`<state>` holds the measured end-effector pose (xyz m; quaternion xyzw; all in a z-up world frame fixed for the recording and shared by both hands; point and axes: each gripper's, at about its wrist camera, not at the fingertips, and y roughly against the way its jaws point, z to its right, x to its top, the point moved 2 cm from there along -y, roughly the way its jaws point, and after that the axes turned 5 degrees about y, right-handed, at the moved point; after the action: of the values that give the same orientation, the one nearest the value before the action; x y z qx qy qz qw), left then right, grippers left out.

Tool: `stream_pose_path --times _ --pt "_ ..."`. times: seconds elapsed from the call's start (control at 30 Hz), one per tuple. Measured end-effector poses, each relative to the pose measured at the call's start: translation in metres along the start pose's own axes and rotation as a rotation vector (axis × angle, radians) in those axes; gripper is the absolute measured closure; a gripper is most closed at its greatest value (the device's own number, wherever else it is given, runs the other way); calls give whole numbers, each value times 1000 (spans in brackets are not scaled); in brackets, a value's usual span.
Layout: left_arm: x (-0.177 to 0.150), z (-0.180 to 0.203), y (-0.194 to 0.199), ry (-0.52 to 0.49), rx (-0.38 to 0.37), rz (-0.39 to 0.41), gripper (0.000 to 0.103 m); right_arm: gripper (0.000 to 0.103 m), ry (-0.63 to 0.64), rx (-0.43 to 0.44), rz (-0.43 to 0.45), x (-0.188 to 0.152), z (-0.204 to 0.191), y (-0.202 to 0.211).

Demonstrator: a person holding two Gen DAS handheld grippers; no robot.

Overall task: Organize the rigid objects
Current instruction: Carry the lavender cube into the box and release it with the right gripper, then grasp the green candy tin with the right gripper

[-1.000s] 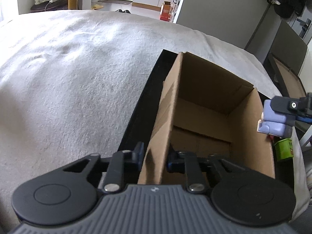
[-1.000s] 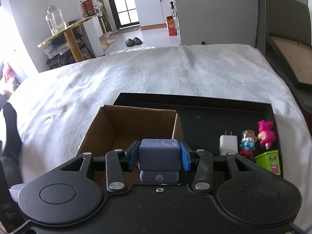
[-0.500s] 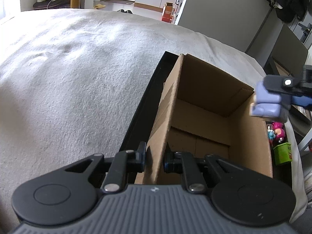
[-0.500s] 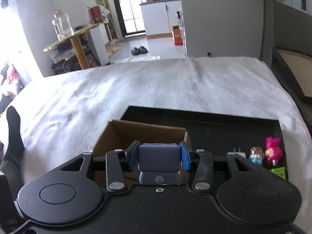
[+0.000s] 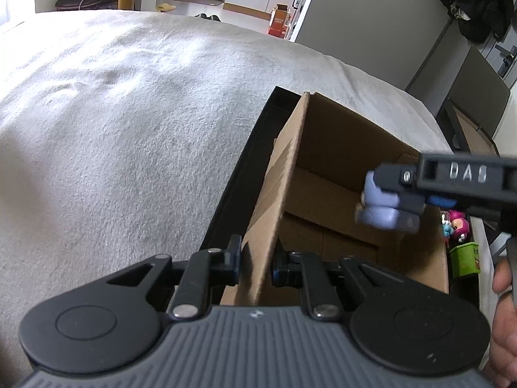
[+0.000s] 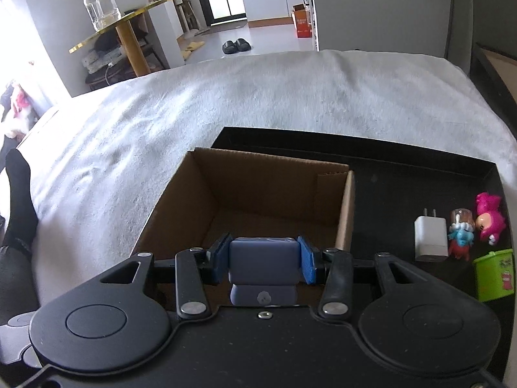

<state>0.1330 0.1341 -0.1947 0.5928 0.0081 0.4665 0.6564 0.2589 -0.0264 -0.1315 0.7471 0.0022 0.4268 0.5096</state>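
Right wrist view: right gripper (image 6: 262, 258) fingers clamp a lavender block toy (image 6: 262, 266) above the empty brown cardboard box (image 6: 271, 190); left gripper (image 5: 257, 260) fingers pinch its wall; four items on the black tray (image 6: 420, 165) remain.

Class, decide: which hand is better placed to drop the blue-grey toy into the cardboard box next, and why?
Right. Its tongs already clamp the blue-grey toy over the open cardboard box. The left tongs are occupied, pinching the box's side wall to steady it.
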Motion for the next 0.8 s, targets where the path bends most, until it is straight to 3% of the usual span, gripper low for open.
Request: stream_pose_path --times 0.23,0.53,0.73,0.8 --pt "1 3 -1 -10 6 3 86 58 8 8 51 9 3 14" --pt "1 10 -3 -49 48 -2 86 58 -48 -4 69 3 34 43" --pt "1 19 0 -93 80 -10 79 58 -101 -35 87 -7 62 58" --pt "1 22 2 -104 88 -6 71 58 -117 -40 88 -11 71 62"
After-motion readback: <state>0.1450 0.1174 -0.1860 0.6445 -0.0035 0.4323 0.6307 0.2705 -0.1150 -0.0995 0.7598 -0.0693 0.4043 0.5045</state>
